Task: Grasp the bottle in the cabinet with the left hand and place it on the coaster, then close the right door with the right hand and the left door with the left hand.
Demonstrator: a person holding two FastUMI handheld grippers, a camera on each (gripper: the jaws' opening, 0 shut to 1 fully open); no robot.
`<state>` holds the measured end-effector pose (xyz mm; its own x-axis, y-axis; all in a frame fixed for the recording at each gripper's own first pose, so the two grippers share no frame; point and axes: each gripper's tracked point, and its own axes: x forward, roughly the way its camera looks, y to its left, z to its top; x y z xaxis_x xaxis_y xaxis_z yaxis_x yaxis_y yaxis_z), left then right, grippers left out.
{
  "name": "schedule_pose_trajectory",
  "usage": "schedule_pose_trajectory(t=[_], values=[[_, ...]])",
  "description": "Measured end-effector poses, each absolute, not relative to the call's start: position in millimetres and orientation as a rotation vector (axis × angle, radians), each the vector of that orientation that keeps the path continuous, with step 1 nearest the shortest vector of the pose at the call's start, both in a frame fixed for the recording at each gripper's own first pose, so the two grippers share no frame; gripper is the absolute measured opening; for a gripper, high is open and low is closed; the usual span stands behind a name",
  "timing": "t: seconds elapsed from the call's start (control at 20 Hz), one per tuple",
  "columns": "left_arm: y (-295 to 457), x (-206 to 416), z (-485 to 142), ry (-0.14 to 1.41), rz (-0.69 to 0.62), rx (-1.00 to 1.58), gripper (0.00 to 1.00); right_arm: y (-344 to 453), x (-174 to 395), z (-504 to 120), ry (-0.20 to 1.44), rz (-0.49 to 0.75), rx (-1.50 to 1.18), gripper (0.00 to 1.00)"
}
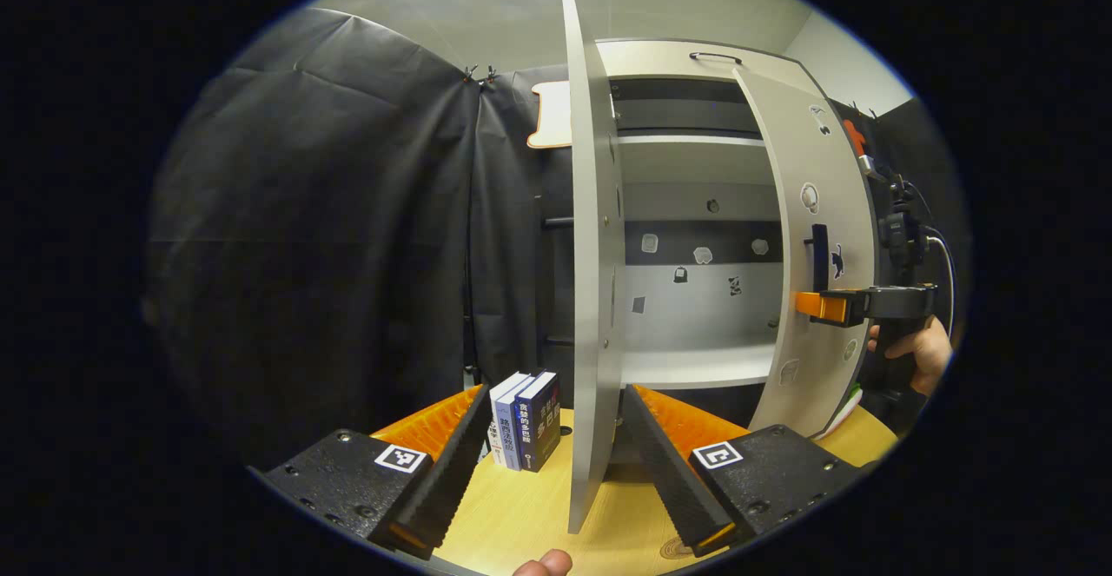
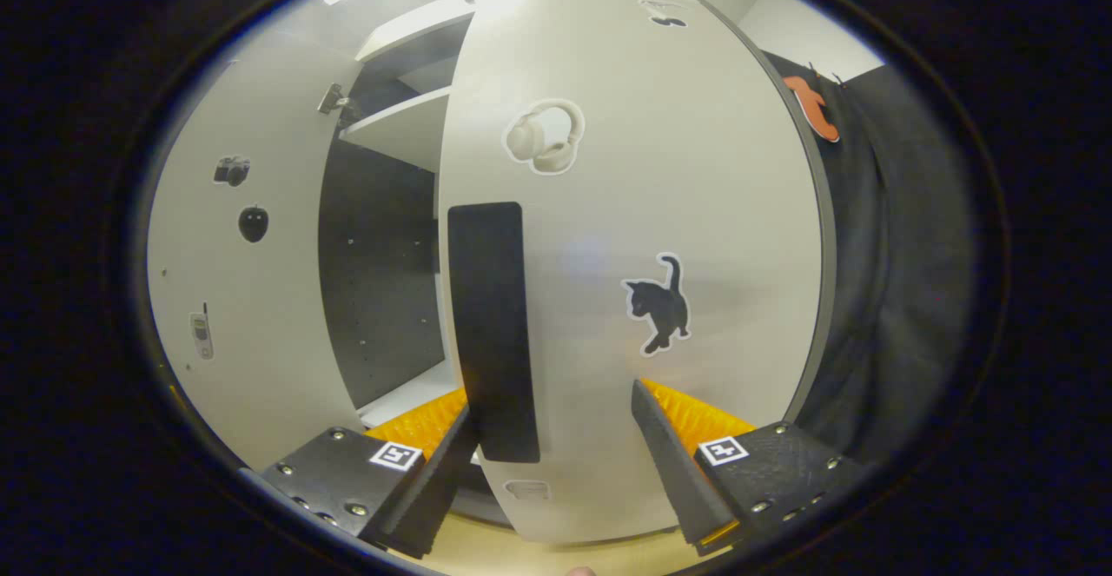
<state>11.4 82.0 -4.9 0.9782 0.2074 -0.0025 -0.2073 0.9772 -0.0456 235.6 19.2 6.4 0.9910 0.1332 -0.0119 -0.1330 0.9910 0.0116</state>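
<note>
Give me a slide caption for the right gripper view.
Right tongs, open, face the right cabinet door, straddling its dark handle beside a cat sticker.

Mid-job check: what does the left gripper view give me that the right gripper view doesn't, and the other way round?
Left gripper view: the left door edge-on between the open left claw fingers, books on the table, and the right claw, held by a hand, at the handle of the right door. Right gripper view: that door's front up close, with headphone sticker and cat sticker. Shared: the right door, its dark handle and the cabinet shelves.
</note>
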Motion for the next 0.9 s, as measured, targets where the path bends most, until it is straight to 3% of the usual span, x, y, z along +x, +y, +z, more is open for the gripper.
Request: schedule_pose_trajectory(t=[0.9], values=[[108,23,-14,0.021,0.201,-0.053,0.96,21,244,3,-0.013,-0.002,0.008,0.97]])
